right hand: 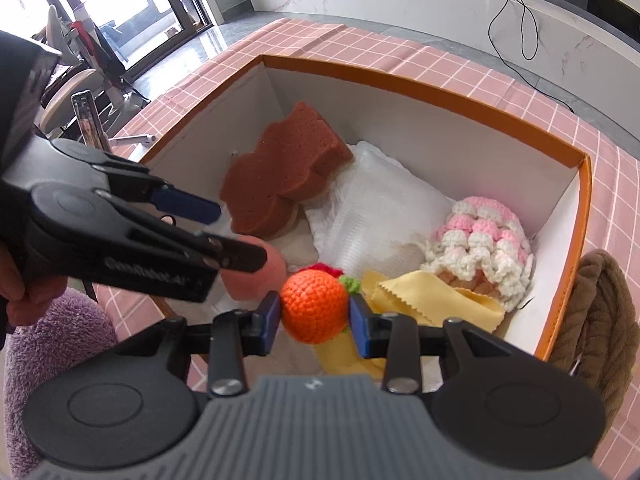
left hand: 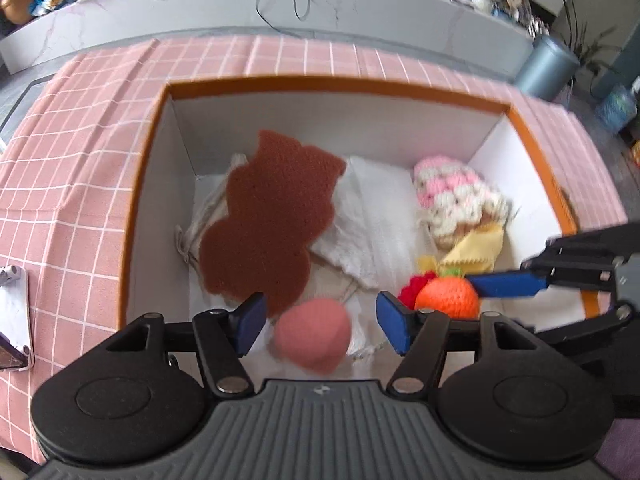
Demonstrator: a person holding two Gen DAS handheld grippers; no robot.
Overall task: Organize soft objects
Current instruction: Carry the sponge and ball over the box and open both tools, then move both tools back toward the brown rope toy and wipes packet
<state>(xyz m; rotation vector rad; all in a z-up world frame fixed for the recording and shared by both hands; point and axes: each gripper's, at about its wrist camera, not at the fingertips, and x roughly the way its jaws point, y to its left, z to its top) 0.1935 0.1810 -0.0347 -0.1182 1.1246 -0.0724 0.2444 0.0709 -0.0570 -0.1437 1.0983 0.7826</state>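
My right gripper [right hand: 315,316] tilts down over the orange box [right hand: 420,84], pads clamped on the crocheted orange [right hand: 314,306], leaf end toward two o'clock. My left gripper [left hand: 320,322] stands apart around the pink sponge ball [left hand: 312,338], not touching.

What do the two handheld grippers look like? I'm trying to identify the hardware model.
Both match. The left gripper and right gripper each have a ribbed grey body, black linkage arms with round black housings, silver pivot pins, and blue pads on the fingertips. A small logo sits on the grey body; the left one's side carries grey lettering too blurred to read. No cables show.
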